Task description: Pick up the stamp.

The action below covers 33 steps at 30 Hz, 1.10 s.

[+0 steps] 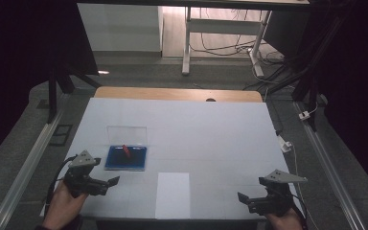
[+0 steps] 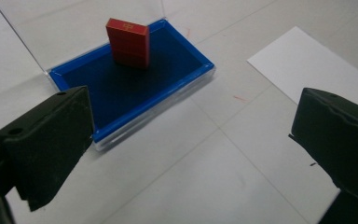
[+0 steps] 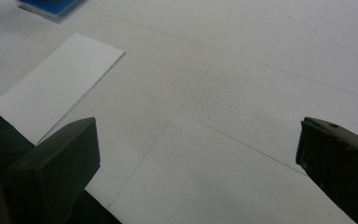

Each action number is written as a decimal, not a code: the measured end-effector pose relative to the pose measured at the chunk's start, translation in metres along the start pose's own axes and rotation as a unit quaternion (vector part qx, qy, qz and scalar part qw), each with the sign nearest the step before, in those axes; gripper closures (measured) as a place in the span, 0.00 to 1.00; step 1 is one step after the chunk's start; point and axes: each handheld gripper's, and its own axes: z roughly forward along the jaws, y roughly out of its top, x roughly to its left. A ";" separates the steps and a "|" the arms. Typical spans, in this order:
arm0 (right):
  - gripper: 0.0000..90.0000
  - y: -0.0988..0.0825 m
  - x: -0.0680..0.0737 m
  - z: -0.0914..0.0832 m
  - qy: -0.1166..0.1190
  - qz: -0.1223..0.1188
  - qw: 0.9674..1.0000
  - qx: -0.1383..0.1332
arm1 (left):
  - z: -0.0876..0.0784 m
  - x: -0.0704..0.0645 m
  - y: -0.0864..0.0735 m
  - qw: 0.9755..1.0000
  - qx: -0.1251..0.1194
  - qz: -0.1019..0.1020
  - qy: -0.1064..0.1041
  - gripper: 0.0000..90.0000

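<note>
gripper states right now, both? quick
Left gripper: open, holding nothing, near the blue tray with the upright red block.
Right gripper: open, holding nothing, above the white table.

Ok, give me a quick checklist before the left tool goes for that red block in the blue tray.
1. Left tool open: ok, jaws stand wide apart.
2. Red block upright in the blue tray: ok.
3. Clear lid out of the way: ok, it stands open at the tray's far edge.
4. Path to the block free: ok, nothing lies between tool and tray.
5. Right tool clear: ok, open, far off at the table's right.
6. White sheet lies flat, apart from the tray: ok.
</note>
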 end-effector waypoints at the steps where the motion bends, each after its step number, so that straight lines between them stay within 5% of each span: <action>1: 0.00 0.000 0.000 0.000 -0.001 -0.001 1.000 0.000 | 0.002 0.001 0.002 1.000 0.003 0.001 0.001 0.00; 15: 0.00 0.000 0.000 0.000 0.000 -0.003 1.000 0.002 | 0.024 0.016 0.026 1.000 0.012 0.004 0.008 0.00; 33: 0.00 0.000 0.001 0.001 0.002 -0.008 1.000 0.007 | 0.066 0.035 0.053 0.998 0.046 0.052 -0.004 0.00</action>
